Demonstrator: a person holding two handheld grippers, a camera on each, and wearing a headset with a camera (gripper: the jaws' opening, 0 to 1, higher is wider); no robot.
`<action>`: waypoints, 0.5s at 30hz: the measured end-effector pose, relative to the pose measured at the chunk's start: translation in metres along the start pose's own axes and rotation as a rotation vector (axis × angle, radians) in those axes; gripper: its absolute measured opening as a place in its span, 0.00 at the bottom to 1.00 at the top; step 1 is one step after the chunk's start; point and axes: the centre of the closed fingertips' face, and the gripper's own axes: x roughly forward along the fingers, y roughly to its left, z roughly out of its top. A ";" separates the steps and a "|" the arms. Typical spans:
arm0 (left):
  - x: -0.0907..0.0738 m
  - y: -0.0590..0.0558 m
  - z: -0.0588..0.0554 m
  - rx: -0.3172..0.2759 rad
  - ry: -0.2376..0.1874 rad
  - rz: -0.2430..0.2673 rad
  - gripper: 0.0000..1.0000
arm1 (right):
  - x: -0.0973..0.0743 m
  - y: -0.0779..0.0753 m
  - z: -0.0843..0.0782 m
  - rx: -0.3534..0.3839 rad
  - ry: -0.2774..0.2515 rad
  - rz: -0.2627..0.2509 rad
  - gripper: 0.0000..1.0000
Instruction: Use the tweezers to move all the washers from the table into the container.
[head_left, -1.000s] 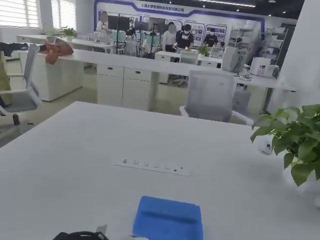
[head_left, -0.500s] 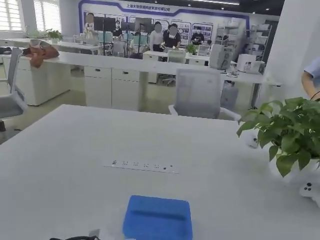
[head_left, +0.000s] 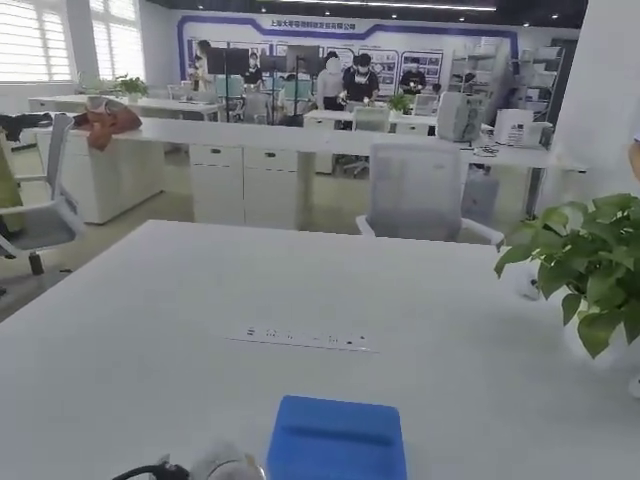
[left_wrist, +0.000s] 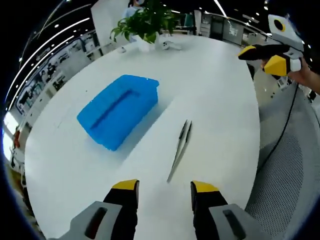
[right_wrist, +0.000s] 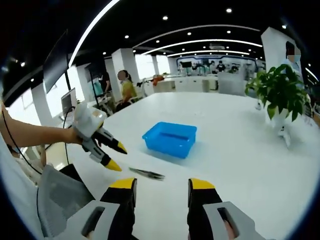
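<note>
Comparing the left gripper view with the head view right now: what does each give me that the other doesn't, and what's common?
Left gripper view adds the tweezers lying on the table beside the blue container, the open left gripper and the right gripper. Head view adds the socket strip and the office chair behind the table. Shared: the blue container and the plant.

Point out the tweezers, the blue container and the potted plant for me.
tweezers (left_wrist: 179, 149): left gripper view, middle of the two arms.
blue container (left_wrist: 134, 125): left gripper view, its side wall.
potted plant (left_wrist: 145, 22): left gripper view, its leaves.
</note>
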 end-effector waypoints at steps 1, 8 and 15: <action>-0.006 -0.001 0.001 -0.040 -0.021 0.020 0.53 | 0.000 -0.001 0.001 0.004 -0.006 -0.008 0.43; -0.052 -0.011 0.008 -0.218 -0.190 0.110 0.73 | 0.000 0.000 0.007 -0.016 -0.024 -0.026 0.54; -0.083 -0.009 -0.003 -0.343 -0.260 0.222 0.86 | -0.002 0.001 0.006 -0.033 -0.014 -0.033 0.62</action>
